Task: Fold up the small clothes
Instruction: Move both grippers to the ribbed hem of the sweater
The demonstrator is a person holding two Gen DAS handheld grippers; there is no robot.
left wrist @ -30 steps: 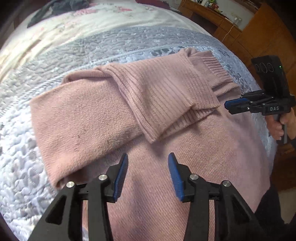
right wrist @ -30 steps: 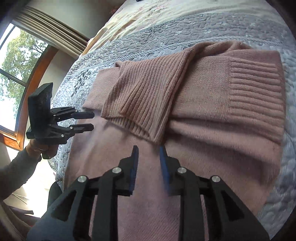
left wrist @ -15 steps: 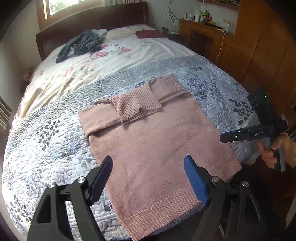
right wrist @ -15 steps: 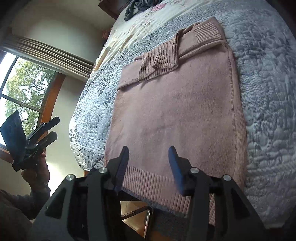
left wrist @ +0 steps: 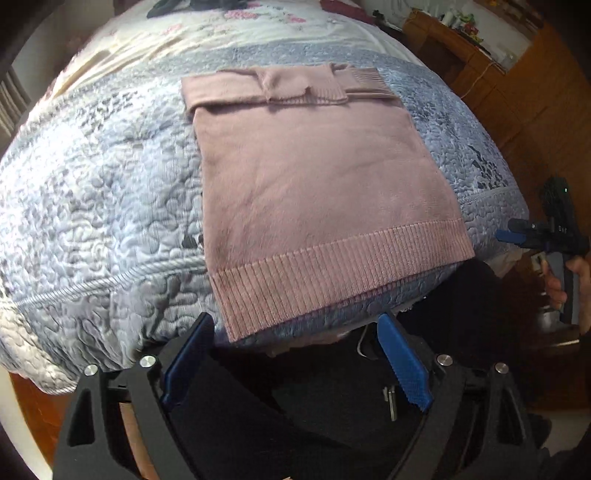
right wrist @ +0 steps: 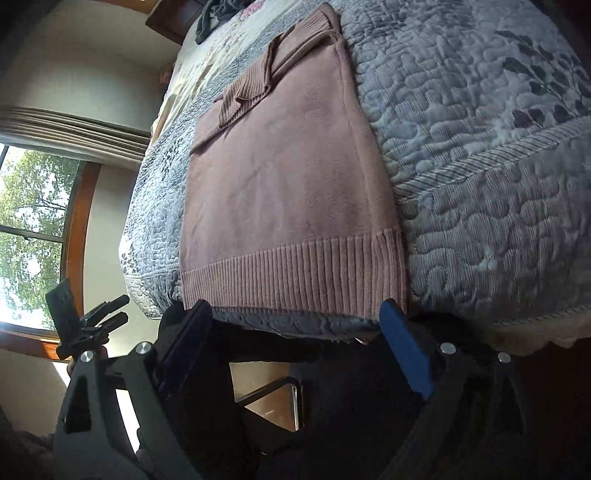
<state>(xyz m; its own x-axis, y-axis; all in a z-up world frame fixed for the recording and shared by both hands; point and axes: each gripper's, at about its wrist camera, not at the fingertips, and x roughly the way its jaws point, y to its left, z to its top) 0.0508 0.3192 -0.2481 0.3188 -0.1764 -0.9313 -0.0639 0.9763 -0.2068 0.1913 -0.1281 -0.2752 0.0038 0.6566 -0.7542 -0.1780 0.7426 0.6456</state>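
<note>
Right view only: window (right wrist: 26,221) showing.
Sweater (left wrist: 317,192): lying lengthwise, ribbed hem overhanging the bed (left wrist: 92,206) edge.
Left gripper (left wrist: 295,365), right gripper (right wrist: 295,350): fingers spreading wide, empty.

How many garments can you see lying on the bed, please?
2. A pink knit sweater, sleeves folded across its top, lies flat on the grey quilt, hem at the near edge. A dark garment lies crumpled at the far end. Others may be out of view.
</note>
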